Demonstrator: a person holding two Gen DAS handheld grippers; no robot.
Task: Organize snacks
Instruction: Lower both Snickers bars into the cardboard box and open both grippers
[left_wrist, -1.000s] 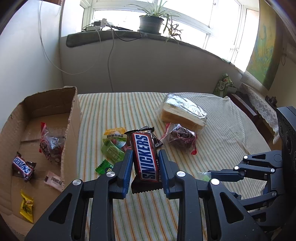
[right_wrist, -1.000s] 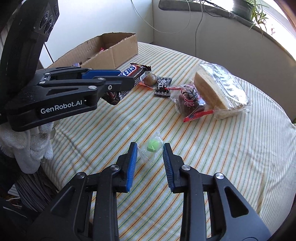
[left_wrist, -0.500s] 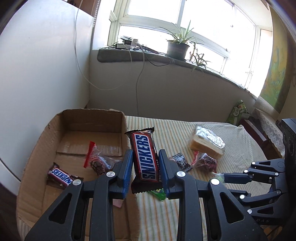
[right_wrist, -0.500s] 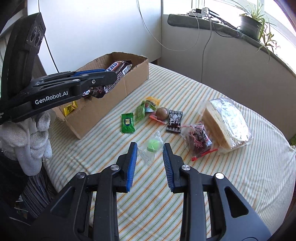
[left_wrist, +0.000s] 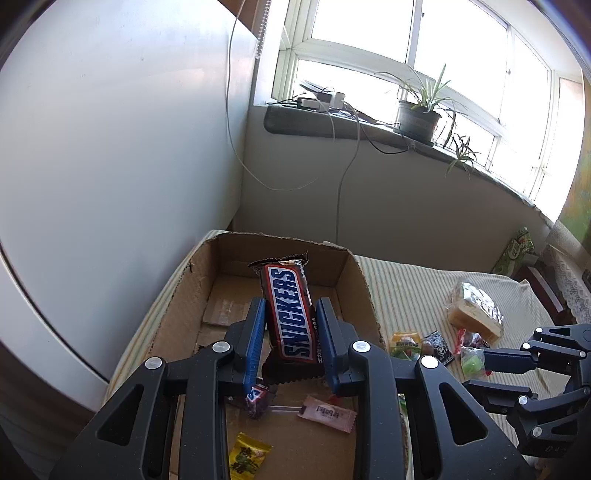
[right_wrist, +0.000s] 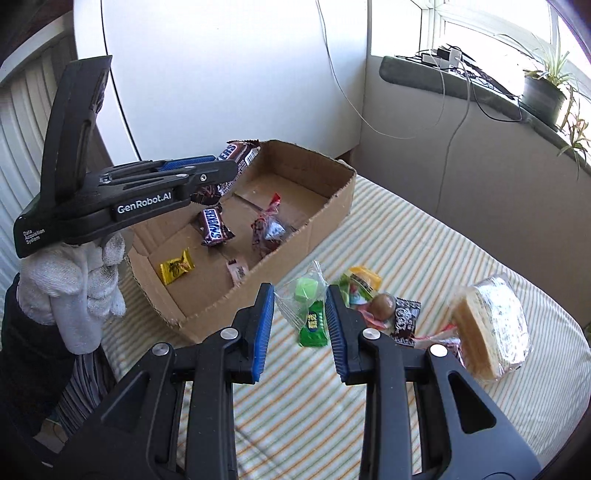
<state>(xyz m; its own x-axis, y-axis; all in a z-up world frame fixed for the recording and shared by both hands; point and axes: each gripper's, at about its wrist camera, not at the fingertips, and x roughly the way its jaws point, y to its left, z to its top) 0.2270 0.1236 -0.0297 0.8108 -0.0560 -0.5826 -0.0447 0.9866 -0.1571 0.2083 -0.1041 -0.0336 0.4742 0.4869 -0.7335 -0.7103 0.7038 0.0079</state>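
Observation:
My left gripper (left_wrist: 290, 314) is shut on a large Snickers bar (left_wrist: 291, 314) and holds it above the open cardboard box (left_wrist: 364, 295); the gripper also shows in the right wrist view (right_wrist: 221, 170). The box (right_wrist: 306, 236) holds a small Snickers (right_wrist: 214, 227), a red-tied clear bag (right_wrist: 267, 230), a yellow candy (right_wrist: 176, 266) and a pink wrapper (right_wrist: 238, 271). My right gripper (right_wrist: 300, 301) is shut on a clear packet with a green candy (right_wrist: 304, 291) and holds it above the striped table, just right of the box.
On the striped tablecloth (right_wrist: 406, 240) lie a green packet (right_wrist: 314, 326), a yellow-green packet (right_wrist: 360, 282), a brown ball (right_wrist: 382, 304), a black wrapper (right_wrist: 406, 317) and a wrapped sandwich (right_wrist: 487, 328). A white wall stands behind the box. A gloved hand (right_wrist: 81, 280) holds the left gripper.
My left gripper has carried the large Snickers bar left from over the table to over the box. My right gripper has lifted the green candy packet and moved it toward the box.

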